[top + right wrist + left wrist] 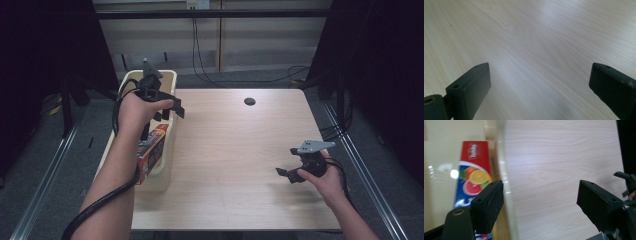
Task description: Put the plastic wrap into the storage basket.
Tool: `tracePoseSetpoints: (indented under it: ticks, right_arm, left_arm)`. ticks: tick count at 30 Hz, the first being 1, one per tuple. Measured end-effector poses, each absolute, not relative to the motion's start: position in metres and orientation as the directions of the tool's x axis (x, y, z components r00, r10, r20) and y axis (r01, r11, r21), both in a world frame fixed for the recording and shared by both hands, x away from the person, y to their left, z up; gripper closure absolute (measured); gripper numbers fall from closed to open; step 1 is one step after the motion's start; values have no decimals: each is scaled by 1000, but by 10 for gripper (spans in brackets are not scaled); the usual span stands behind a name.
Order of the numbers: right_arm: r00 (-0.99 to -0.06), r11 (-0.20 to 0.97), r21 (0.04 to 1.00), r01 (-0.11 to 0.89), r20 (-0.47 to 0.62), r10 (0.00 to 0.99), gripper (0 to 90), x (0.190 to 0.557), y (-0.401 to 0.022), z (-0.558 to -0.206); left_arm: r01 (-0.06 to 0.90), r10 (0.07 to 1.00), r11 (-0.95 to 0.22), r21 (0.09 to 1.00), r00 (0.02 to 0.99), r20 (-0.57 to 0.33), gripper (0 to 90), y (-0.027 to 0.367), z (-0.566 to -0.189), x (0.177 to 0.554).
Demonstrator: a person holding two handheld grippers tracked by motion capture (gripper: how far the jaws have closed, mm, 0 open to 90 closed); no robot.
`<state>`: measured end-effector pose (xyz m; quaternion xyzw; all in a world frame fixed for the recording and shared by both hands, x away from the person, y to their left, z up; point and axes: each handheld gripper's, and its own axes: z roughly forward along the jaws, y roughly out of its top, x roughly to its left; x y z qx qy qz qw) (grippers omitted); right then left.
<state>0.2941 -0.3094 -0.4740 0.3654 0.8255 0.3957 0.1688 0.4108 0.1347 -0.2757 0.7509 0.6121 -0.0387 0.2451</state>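
Observation:
A cream plastic bin stands against the table's left edge. In it lies a red and blue box printed with citrus fruit. My left gripper hovers over the bin's right rim, open and empty; the box sits below and behind its left jaw. My right gripper rests low over the table's front right, open with nothing but bare wood between its jaws. Its dark tip also appears at the far right of the left gripper view.
The light wooden table has a small dark round hole near its back edge. Metal rails run along both sides on the floor. Cables lie on the floor behind the table.

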Motion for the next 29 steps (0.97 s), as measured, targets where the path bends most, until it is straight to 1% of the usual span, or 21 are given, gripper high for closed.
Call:
tracePoseSetpoints:
  ticks: [1,3,6,11,18,21,29]
  right_arm:
    - [-676,416,780,468,13,737,36,294,-310,-473]
    - [-674,415,780,468,11,738,36,293,-311,-472]
    - [-673,413,780,470,14,739,35,293,-311,-472]
    - [-678,416,781,466,13,735,35,293,-309,-473]
    - [-677,418,782,463,7,736,35,293,-308,-473]
    - [-675,419,781,463,4,738,34,293,-308,-473]
    - [-677,418,780,465,9,736,30,293,-308,-474]
  left_arm:
    - [932,892,-148,330,270,-363,214,126,-278,410]
    - [932,884,-170,320,288,-369,214,118,-282,409]
    - [929,880,-183,322,301,-368,213,110,-285,408]
    - [916,857,-226,330,348,-379,211,88,-295,405]
    - [906,835,-254,337,382,-396,214,71,-309,404]
    - [903,814,-264,339,397,-423,213,61,-317,403]
    - [885,782,-297,359,441,-441,210,44,-332,400]
